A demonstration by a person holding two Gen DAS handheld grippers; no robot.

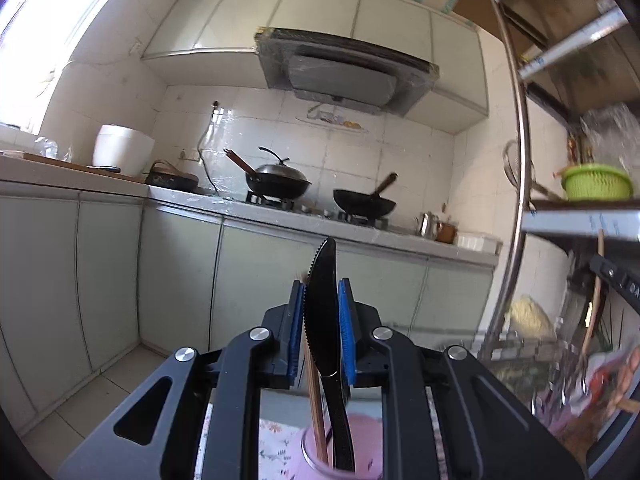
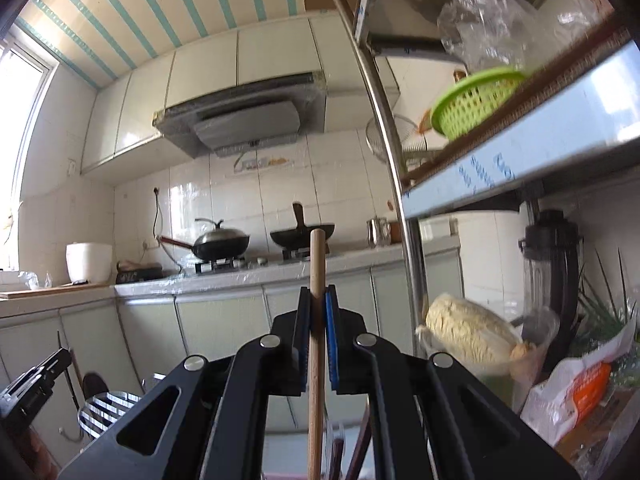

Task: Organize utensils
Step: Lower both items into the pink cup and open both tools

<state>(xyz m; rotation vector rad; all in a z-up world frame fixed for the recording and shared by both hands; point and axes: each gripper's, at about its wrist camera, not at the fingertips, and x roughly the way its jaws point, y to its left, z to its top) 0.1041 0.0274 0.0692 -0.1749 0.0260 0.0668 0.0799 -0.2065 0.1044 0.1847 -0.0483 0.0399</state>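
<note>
Left gripper, lower centre: jaws clenched on a black plastic knife, handle down in a pink cup. Right gripper: jaws clenched on an upright wooden stick. Blue shelf-edge lettering at right too blurred to read.

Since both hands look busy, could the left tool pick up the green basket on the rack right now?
Probably not: the left tool is shut on the black knife, and the green basket sits off on the rack shelf.

A knife stands upright between the pads of the left gripper, its lower end in a cup below. A lidded wok sits left of an open wok on the counter behind; a shelf rack stands right.
</note>
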